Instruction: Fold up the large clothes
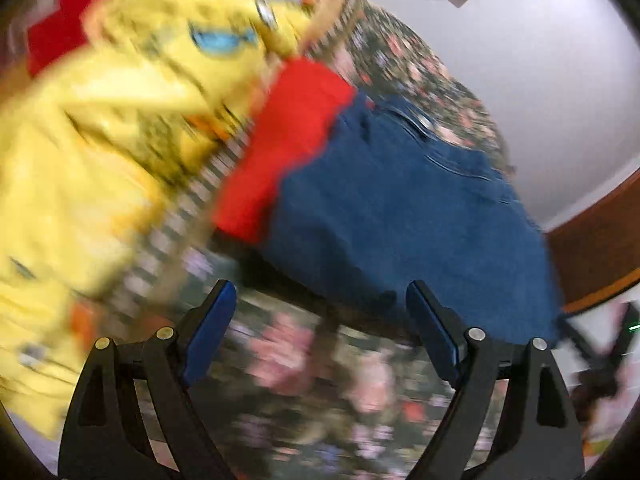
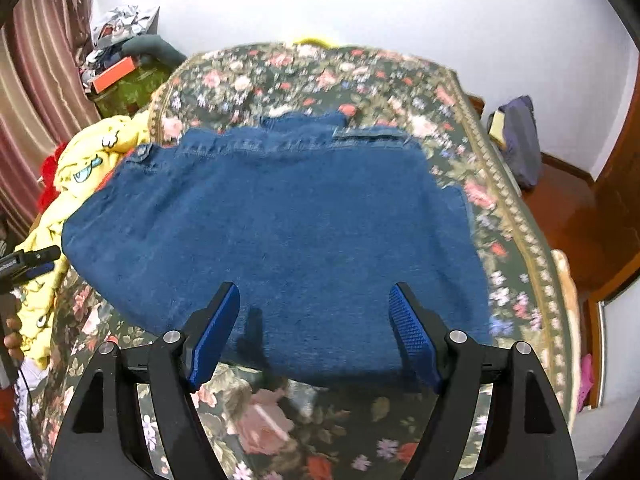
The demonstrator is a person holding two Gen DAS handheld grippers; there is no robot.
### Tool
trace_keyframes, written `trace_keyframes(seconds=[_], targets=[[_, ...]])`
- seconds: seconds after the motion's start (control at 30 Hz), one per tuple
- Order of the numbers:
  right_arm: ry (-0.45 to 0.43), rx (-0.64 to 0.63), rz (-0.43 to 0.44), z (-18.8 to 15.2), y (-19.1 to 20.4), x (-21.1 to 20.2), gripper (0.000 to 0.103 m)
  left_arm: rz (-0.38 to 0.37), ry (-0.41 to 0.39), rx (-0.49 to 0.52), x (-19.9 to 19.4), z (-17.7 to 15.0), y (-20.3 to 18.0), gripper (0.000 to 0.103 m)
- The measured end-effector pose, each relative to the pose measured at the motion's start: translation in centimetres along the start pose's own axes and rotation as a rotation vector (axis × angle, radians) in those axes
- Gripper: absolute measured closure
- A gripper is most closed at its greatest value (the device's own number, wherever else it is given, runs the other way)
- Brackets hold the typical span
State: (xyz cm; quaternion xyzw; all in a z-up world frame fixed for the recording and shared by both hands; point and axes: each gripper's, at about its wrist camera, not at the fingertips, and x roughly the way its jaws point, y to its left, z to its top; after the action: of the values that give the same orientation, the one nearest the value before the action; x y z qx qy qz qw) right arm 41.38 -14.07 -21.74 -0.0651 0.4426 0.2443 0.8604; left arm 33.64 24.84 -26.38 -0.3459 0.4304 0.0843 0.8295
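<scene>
Denim garment point(image 2: 280, 224): lies spread flat on the floral bedspread point(image 2: 280, 432), filling the centre of the right wrist view; its near hem sits between my fingers.
Right claw point(image 2: 316, 332): jaws apart, empty, poised over the near hem.
Left claw point(image 1: 320, 332): jaws apart, nothing between them, above the bedspread at the garment's corner; view badly blurred.
Yellow printed cloth point(image 2: 92, 160): heaped at the left edge of the frame, touching the denim.
Red cloth point(image 1: 288, 140): overlaps the denim's edge in the left wrist view.
Risk, snagging: I judge my left claw could pinch neighbouring cloth along with the denim.
Risk, uneven fold: gripping the hem off-corner would likely skew the fold.
</scene>
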Motion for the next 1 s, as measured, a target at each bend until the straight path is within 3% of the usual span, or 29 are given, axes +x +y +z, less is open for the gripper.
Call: trace_keyframes(seconds=[0.07,0.3,0.5,0.6,0.73,1.0], targets=[[0.010,-0.005,-0.017,-0.2,0.3,0.7,0.028,-0.097,0.048,-0.068,1.7,-0.1,0.1,0.018],[-0.007,-0.025,-0.015,-0.5,0.4,0.3,0.025,-0.232,0.094,-0.197,5.8,0.9,-0.2,0.031],[-0.008,-0.024,-0.025,-0.6,0.6,0.1,0.025,-0.148,0.074,-0.141,6.2,1.8,-2.4,0.047],[0.006,-0.029,-0.029,-0.4,0.9,0.0,0.025,-0.064,0.010,-0.035,4.4,1.7,-4.9,0.059],[0.012,-0.021,0.030,0.4,1.5,-0.5,0.025,0.084,-0.140,0.187,0.8,1.3,-10.5,0.069],[-0.022,-0.071,0.124,2.7,5.7,-0.6,0.025,0.049,-0.375,0.305,-6.5,2.2,-16.9,0.076]])
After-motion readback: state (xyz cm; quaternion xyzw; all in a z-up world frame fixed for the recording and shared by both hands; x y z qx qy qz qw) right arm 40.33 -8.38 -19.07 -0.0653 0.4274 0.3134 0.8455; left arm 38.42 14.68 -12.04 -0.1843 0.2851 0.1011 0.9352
